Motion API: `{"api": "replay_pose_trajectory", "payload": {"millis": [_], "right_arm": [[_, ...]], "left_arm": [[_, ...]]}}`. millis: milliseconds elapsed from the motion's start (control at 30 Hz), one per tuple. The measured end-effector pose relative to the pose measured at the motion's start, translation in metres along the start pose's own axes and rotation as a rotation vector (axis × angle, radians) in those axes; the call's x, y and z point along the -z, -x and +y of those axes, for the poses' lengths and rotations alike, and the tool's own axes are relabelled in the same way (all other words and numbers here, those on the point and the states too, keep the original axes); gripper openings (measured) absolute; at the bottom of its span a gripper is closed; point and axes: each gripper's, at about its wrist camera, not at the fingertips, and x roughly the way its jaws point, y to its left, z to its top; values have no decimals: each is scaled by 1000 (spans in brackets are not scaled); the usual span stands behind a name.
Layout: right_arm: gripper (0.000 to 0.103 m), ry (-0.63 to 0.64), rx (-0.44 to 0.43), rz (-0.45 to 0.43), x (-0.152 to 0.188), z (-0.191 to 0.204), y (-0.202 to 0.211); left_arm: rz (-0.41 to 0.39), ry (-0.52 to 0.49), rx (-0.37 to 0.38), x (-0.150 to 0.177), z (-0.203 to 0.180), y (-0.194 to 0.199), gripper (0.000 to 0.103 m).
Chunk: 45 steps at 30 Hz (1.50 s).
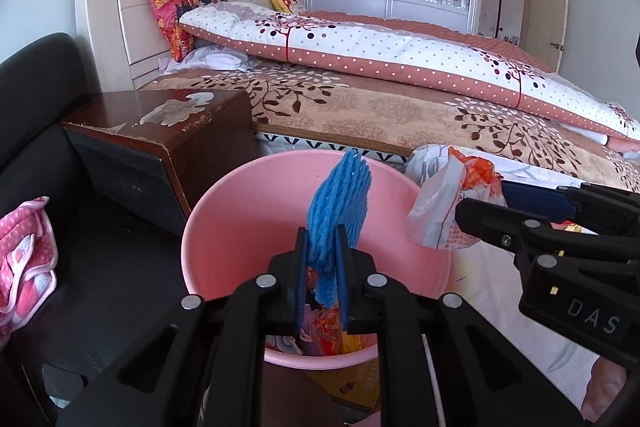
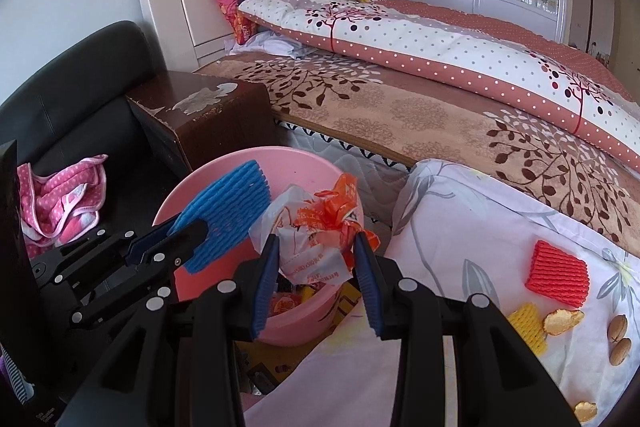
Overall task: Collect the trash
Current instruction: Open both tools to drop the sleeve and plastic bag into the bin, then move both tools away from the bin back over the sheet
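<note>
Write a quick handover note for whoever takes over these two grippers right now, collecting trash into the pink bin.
Left gripper: shut on the blue foam net, over the pink bin.
Right gripper: shut on the crumpled plastic bag, above the bin's rim.
Done: some wrappers already lie in the bin.
Left: release both pieces, then clear the white sheet: red foam net, yellow foam net, peel pieces, nut shells.

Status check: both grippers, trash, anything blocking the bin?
Left gripper shut on blue foam net sleeve, over round pink plastic bin. Right gripper shut on crumpled orange-white plastic wrapper, at bin rim. Nothing blocking.
</note>
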Motion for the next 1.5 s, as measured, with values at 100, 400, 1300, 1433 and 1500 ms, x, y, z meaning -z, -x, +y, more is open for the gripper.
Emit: {"api": "replay_pose_trajectory", "payload": {"millis": [100, 400, 1300, 1433, 1500], "right_arm": [[37, 8, -4, 12, 1, 5, -6], [38, 34, -13, 43, 5, 14, -18], [55, 17, -22, 52, 7, 10, -24], [55, 5, -21, 52, 9, 6, -21], [55, -1, -14, 54, 11, 3, -21]], "left_arm": [[15, 7, -7, 2, 6, -5, 12], [45, 22, -20, 9, 15, -13, 12], [92, 86, -36, 13, 29, -17, 49], [88, 85, -27, 12, 27, -15, 49], [82, 80, -17, 11, 26, -14, 49]]}}
